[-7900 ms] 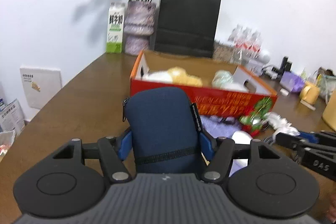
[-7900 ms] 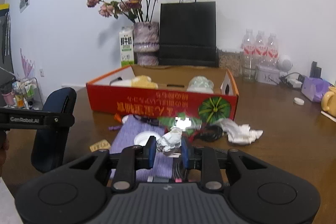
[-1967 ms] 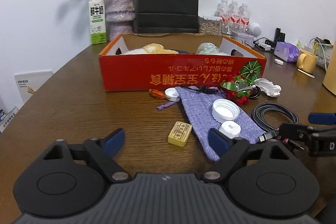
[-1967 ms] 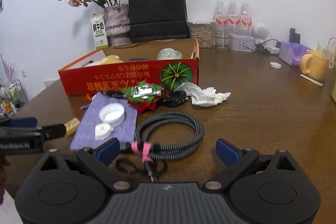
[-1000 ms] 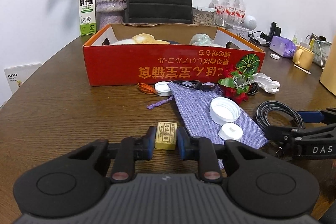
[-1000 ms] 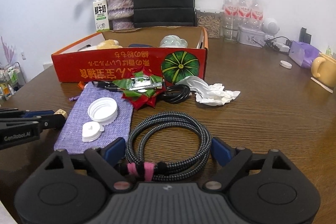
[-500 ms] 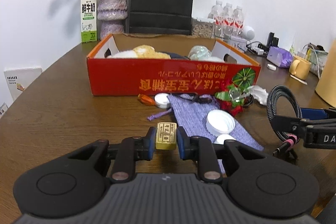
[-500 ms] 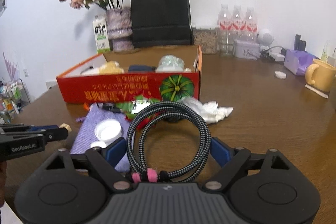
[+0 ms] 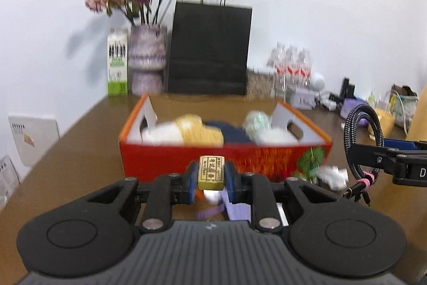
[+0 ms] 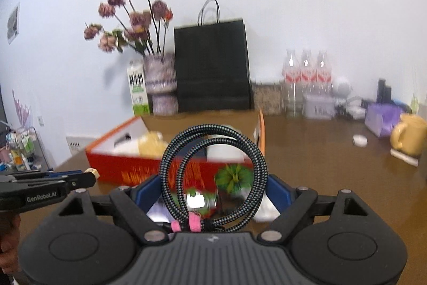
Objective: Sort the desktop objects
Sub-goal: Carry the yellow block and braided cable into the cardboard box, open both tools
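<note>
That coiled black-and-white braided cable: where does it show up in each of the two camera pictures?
Left wrist view: braided cable at the far right edge, hanging upright from the right gripper.
Right wrist view: braided cable at centre, looped between the wide-set jaws, just above the camera body.
Shared landmark: the red box, behind the cable in both.

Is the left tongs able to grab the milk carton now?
Probably not. The left tongs are shut on a small gold block, and the red box sits between them and the milk carton.
</note>
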The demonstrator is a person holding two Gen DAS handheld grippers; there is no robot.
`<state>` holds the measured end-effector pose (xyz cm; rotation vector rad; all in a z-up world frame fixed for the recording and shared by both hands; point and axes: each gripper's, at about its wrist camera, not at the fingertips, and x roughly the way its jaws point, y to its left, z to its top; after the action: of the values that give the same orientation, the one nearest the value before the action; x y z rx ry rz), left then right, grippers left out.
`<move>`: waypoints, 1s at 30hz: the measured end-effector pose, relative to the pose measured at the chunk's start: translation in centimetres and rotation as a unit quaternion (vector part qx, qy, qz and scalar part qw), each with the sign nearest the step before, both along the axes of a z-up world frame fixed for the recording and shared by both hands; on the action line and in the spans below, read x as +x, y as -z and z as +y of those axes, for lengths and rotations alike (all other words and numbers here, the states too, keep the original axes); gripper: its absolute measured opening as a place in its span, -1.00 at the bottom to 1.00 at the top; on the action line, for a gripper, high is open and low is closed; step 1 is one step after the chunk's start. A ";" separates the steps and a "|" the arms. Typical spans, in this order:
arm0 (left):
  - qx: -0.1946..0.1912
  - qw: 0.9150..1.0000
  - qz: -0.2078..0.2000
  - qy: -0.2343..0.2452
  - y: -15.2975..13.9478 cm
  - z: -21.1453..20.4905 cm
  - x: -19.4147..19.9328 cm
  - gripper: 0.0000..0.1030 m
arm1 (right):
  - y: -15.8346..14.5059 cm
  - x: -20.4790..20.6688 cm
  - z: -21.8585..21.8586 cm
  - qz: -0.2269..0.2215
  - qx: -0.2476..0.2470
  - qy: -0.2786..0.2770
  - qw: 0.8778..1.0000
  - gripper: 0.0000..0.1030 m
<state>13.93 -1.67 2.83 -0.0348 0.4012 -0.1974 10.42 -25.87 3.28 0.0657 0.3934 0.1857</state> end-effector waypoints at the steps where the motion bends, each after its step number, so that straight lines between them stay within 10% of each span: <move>1: 0.000 1.000 -0.008 0.000 -0.5 0.0 0.4 -0.58 | -0.5 0.5 0.2 -0.005 0.001 -0.001 1.000 0.64; 11: 0.001 0.999 -0.052 -0.015 -4.5 0.4 7.5 -0.58 | -4.6 8.1 3.2 -0.035 0.004 -0.005 0.999 0.64; 30: -0.015 0.993 0.092 -0.075 0.4 3.4 23.3 -0.58 | 1.0 25.0 6.5 0.074 -0.028 0.014 0.997 0.64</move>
<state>37.25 1.68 2.43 -0.1137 0.5765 -0.0525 35.43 -19.39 2.30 0.0293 0.5451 0.1426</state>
